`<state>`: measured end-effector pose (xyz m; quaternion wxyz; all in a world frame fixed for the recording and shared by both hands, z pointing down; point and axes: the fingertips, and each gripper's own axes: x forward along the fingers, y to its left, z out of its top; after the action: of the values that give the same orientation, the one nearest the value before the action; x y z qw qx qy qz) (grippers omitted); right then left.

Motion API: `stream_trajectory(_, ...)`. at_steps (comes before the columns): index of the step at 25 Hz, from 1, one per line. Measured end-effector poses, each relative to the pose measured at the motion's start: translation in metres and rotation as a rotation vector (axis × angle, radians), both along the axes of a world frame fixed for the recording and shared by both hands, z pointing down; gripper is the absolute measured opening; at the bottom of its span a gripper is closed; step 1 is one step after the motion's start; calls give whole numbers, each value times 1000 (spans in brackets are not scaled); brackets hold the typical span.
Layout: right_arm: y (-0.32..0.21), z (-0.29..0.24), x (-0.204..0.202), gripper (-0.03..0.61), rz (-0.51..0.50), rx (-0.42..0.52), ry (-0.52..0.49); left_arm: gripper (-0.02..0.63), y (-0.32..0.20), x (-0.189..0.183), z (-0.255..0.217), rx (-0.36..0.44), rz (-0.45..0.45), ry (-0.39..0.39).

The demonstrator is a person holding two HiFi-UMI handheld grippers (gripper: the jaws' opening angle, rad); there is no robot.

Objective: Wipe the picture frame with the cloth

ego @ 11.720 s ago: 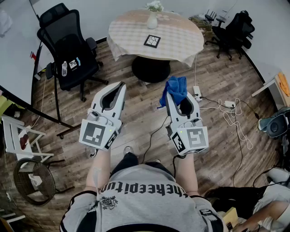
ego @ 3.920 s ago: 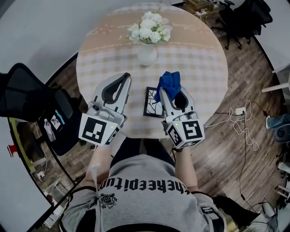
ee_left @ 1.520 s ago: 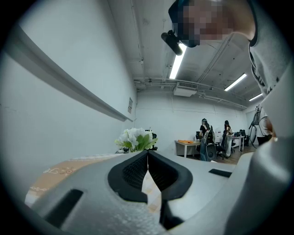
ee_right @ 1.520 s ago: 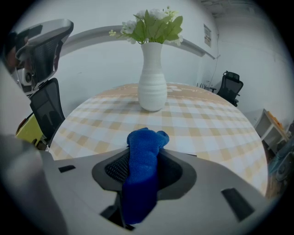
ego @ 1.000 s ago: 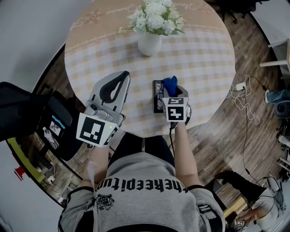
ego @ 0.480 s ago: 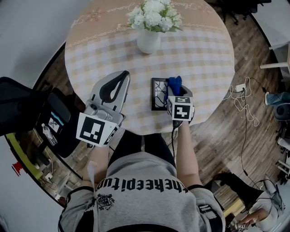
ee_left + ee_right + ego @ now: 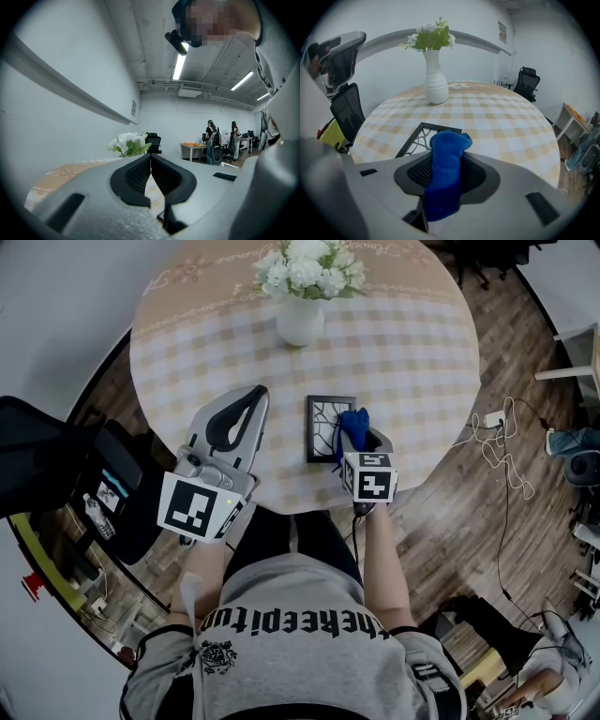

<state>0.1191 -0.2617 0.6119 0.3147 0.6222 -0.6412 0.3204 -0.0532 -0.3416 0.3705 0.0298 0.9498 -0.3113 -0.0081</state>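
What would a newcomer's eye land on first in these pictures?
The bright blue cloth, clamped in the right hand-held gripper at the right edge of the black picture frame, near the front of the round table. Next, the white vase of flowers toward the far side.

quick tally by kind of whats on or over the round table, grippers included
grippers: 2 (left gripper, right gripper)
picture frame: 1
blue cloth, clamped in the right gripper: 1
vase of flowers: 1
total: 5
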Motion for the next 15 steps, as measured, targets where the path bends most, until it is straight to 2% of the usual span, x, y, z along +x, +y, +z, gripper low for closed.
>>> stream_trajectory(5, 2, 2, -1, 152, 6, 5, -15, 16, 6, 1, 0, 3, 1, -1)
stream_trajectory(15, -7, 5, -22, 152, -19, -20, 16, 17, 6, -14, -1, 8, -4, 3)
